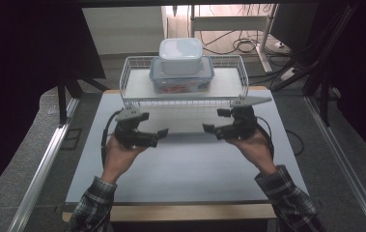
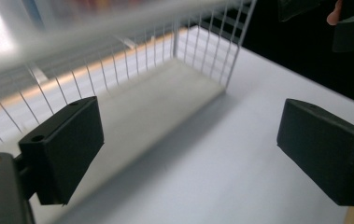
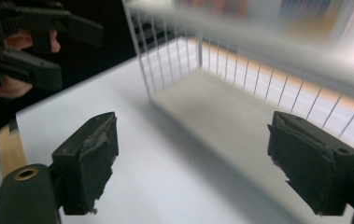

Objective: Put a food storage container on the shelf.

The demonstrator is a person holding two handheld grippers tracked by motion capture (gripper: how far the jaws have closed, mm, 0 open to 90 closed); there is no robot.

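White wire basket point(image 1: 137, 79), rectangular, grey liner, holds two stacked containers point(image 1: 181, 65).

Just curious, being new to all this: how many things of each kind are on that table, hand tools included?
White wire basket: 1
Clear plastic lidded food boxes, small stacked on large: 2
Black hand-held tools, left and right: 2
Total: 5

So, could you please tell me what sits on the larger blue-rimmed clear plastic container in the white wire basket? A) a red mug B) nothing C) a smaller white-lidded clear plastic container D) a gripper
C: the smaller white-lidded clear plastic container rests stacked on the larger blue-rimmed clear plastic container inside the white wire basket.
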